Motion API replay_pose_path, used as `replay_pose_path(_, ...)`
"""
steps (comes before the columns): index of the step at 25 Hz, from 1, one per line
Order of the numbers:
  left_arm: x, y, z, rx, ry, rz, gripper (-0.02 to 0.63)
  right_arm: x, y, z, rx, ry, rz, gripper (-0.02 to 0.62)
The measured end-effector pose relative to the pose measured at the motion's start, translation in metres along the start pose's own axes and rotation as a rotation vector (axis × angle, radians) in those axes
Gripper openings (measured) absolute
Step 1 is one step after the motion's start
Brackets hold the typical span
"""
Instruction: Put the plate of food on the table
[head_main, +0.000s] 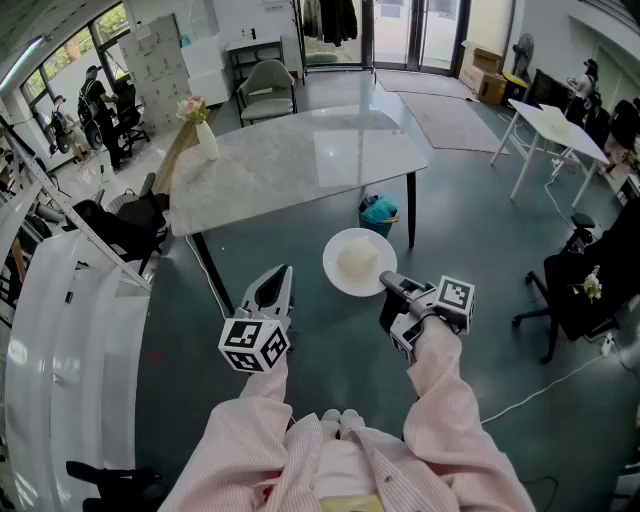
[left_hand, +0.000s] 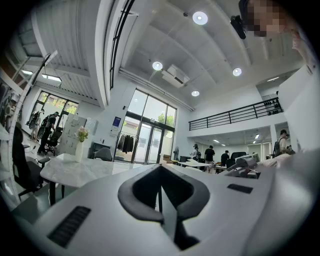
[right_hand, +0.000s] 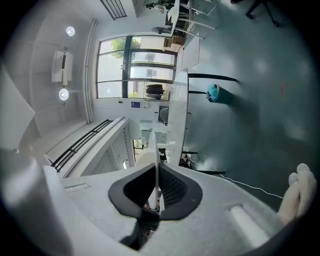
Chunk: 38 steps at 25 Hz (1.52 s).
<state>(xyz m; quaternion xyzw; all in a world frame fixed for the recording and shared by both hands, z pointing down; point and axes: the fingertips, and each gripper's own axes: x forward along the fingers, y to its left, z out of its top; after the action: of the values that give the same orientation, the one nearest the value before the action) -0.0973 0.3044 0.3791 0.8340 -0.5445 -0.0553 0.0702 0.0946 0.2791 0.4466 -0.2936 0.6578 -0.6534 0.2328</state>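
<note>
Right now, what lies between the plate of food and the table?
In the head view, only grey floor and a teal bag by the table leg show between plate and table.

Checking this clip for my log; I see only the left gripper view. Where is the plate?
Observer: The right gripper holds the plate by its rim, jaws shut on it.
Operator: On the table yet?
Observer: No, it hangs over the floor, short of the table.
Operator: Anything on it?
Observer: Yes, a pale mound of food sits at its middle.
</note>
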Motion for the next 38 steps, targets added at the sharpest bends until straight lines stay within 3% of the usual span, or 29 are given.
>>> replay_pose_path(15,0.001,-0.021,-0.012,-0.001,0.016,0.031,-0.003,-0.019,-0.013,0.012,-0.002,0.009,-0.01,0.017)
replay_pose_path(22,0.021,-0.002,-0.016,-0.012,0.022,0.047,-0.003,0.004,-0.018,0.025,0.015,0.019,-0.006,0.017)
replay_pose_path(38,0.198,0.097,-0.013,-0.032,0.058,0.0,-0.003,0.153,-0.021,0.138,0.029,0.0,0.005,0.017)
